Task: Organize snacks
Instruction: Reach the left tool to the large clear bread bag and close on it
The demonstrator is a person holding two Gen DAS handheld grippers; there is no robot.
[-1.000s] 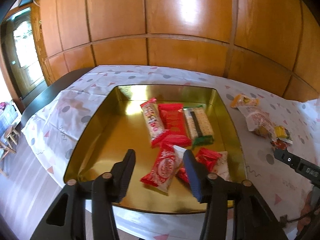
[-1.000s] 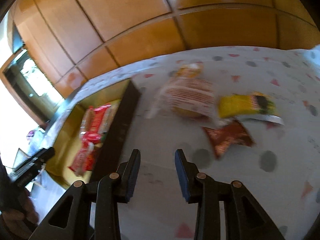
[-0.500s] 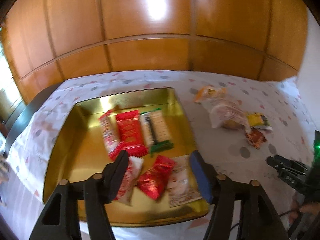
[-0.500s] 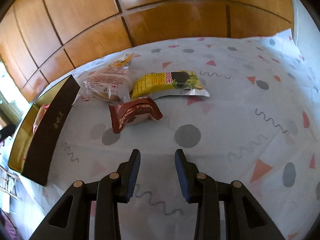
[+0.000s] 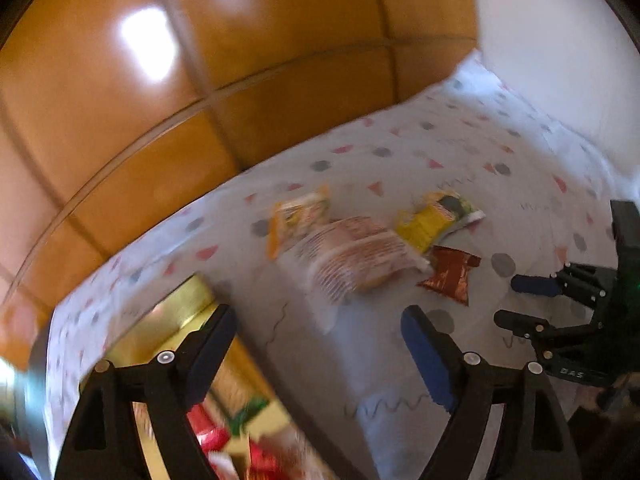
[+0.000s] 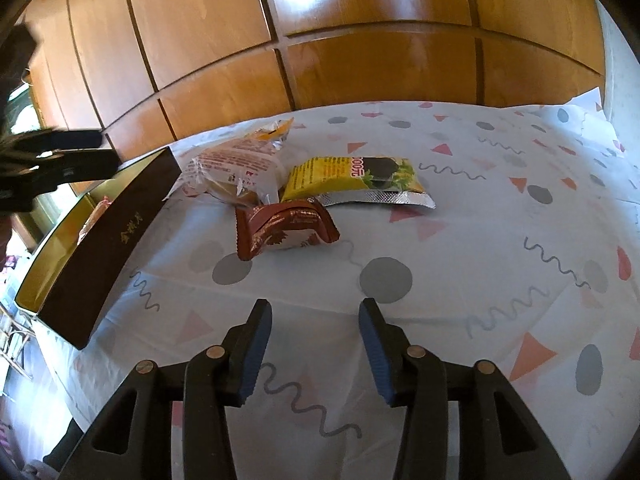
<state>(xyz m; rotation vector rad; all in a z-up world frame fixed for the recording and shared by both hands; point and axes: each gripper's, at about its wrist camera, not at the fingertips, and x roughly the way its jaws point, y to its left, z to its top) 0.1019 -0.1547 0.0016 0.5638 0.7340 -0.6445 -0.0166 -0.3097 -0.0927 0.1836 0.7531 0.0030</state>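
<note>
Loose snacks lie on the patterned cloth: a brown packet [image 6: 284,228], a yellow packet [image 6: 356,178], a clear bun packet [image 6: 236,168] and an orange packet [image 6: 276,130]. My right gripper [image 6: 315,308] hovers over the cloth just short of the brown packet, its jaws opening with nothing between them. In the blurred left wrist view my left gripper [image 5: 316,314] hangs over the tray's right rim, jaws opening wide and empty, pointed at the bun packet [image 5: 356,260]. The brown packet [image 5: 450,274] lies between it and the right gripper [image 5: 508,304].
The gold tray [image 6: 52,248] with a dark outer wall [image 6: 108,240] stands left of the loose snacks and holds several red and green packets [image 5: 224,440]. Wooden wall panels rise behind the table. The cloth runs on to the right.
The left gripper swung right, from over the tray's snacks toward the loose pile, rolling and spreading its jaws. The right gripper settled before the brown packet and widened its jaws.
</note>
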